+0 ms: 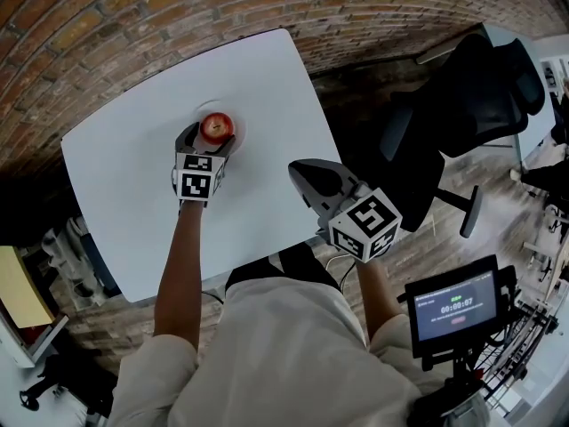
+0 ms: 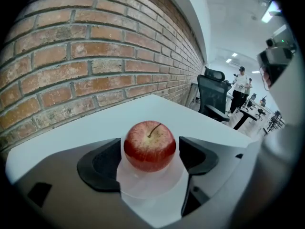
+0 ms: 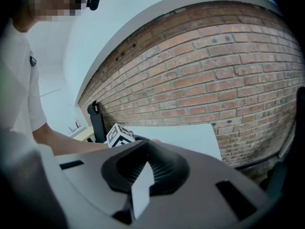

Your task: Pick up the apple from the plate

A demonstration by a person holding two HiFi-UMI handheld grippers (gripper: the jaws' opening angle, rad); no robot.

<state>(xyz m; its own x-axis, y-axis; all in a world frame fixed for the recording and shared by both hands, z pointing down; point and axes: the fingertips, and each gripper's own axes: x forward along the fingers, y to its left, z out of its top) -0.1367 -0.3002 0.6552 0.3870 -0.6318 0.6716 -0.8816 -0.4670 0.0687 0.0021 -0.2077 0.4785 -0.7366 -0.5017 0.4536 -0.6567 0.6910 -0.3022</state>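
Right claw (image 1: pixel 298 169) closed tip to tip with nothing in it, at the right edge of the surface (image 1: pixel 133 194). Left claw (image 1: pixel 211 138) gaping wide, one jaw on either side of the apple (image 2: pixel 149 146), neither pressing it. The apple sits stem up on its pale plate (image 2: pixel 143 187), nearer the far edge than the near one. Brick wall (image 2: pixel 95 56) beyond.

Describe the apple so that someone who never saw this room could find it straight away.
Find the white table by the brick wall. Toward its far side lies a small white plate, flanked by the open jaws of the left gripper. The apple on it is round and red with a short stem, the only red thing there.
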